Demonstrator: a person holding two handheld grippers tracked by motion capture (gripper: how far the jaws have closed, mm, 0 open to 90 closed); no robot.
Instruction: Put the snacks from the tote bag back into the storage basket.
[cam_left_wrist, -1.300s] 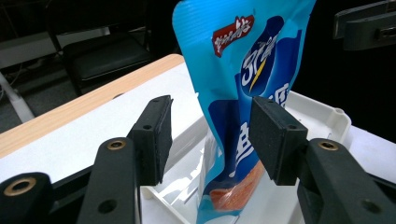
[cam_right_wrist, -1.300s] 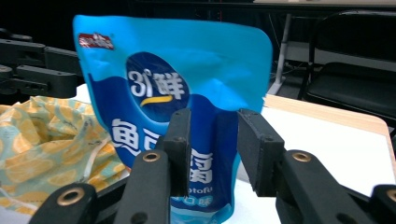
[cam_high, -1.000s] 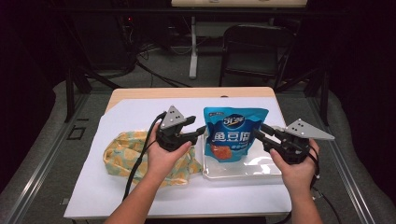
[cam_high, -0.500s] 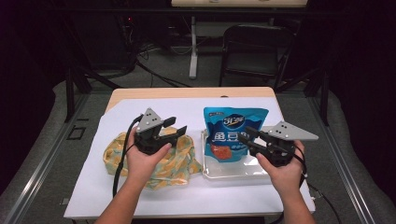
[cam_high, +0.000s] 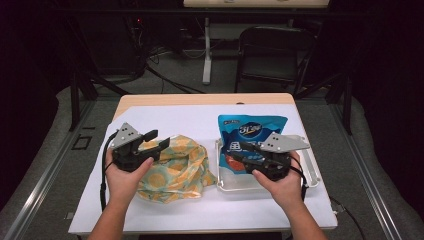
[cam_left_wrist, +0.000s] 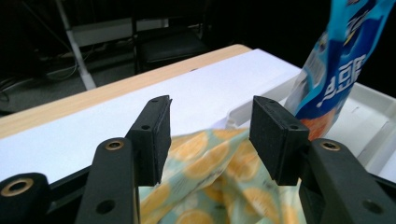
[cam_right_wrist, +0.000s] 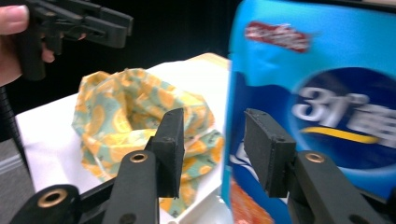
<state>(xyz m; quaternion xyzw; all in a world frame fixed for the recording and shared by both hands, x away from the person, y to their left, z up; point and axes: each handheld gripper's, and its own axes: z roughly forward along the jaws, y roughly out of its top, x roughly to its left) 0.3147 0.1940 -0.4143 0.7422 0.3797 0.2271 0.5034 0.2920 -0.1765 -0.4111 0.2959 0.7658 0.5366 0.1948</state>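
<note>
blue snack bag (cam_high: 252, 136) stands upright in the white tray (cam_high: 311, 172), glossy foil, orange print at the bottom; its left edge sits in the gap of the right tongs (cam_right_wrist: 212, 149), pads not pressing it. right tongs spread, jaws just been opening. bag is well off to the right of the left tongs (cam_left_wrist: 210, 135), beyond them. left tongs (cam_high: 159, 140) spread, nothing pinched, hovering over the crumpled cloth (cam_high: 175, 167), soft, pale green with orange-slice print, just left of the tray. all on a white sheet (cam_high: 165, 117) over the wooden table (cam_high: 200, 99).
</note>
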